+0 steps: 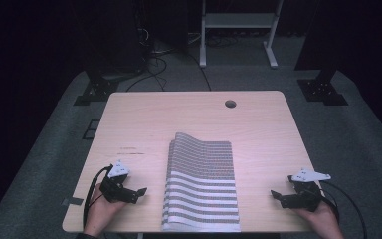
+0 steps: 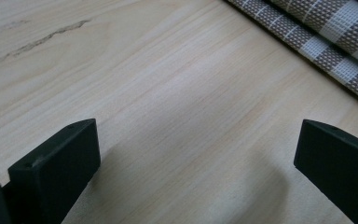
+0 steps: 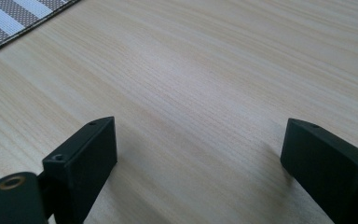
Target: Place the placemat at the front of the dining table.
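A folded grey-and-white striped woven cloth [image 1: 201, 186] lies on the light wooden table [image 1: 149, 119], at the middle of its near half, reaching the near edge. Left of the cloth, the person's left hand [image 1: 99, 211] holds the black left gripper [image 1: 140, 193] just above bare wood, jaws spread wide with nothing between them, tips pointing toward the cloth. Right of the cloth, the black right gripper [image 1: 276, 197], held in the right hand [image 1: 323, 219], mirrors it, jaws likewise apart and empty.
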The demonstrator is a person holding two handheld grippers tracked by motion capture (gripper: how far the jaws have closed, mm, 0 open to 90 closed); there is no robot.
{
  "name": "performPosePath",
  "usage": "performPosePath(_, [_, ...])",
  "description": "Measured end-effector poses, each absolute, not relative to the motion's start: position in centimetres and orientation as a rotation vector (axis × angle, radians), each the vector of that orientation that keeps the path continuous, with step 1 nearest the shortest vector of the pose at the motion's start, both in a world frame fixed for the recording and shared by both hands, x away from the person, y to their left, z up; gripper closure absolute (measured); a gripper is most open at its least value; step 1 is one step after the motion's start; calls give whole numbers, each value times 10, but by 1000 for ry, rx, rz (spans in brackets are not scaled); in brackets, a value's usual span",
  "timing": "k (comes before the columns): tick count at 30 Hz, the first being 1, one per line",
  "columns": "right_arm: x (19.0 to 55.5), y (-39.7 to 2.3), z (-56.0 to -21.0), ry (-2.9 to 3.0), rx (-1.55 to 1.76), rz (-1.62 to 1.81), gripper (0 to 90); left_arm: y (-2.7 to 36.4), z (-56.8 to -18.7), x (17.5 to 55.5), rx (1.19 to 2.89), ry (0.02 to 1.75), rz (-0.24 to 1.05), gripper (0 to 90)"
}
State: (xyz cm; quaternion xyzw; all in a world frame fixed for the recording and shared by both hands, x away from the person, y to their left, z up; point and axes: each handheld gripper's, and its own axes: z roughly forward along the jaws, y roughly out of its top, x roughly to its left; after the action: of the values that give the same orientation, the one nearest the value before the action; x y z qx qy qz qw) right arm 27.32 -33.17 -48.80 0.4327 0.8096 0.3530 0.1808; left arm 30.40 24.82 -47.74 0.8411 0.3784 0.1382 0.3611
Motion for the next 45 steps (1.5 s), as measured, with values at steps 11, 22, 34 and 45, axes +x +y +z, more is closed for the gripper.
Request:
performPosePath(11, [273, -332, -488, 2285, 1223, 998, 92, 247, -467, 299, 2138, 967, 353, 0])
performPosePath(22, [273, -332, -488, 2285, 1222, 998, 92, 245, -459, 296, 2127, 950, 341, 0])
performPosePath(34, [273, -332, -488, 2285, 1223, 997, 92, 235, -450, 294, 2113, 915, 324, 0])
performPosePath(45, [273, -332, -488, 2285, 1222, 997, 92, 227, -438, 295, 2085, 889, 275, 0])
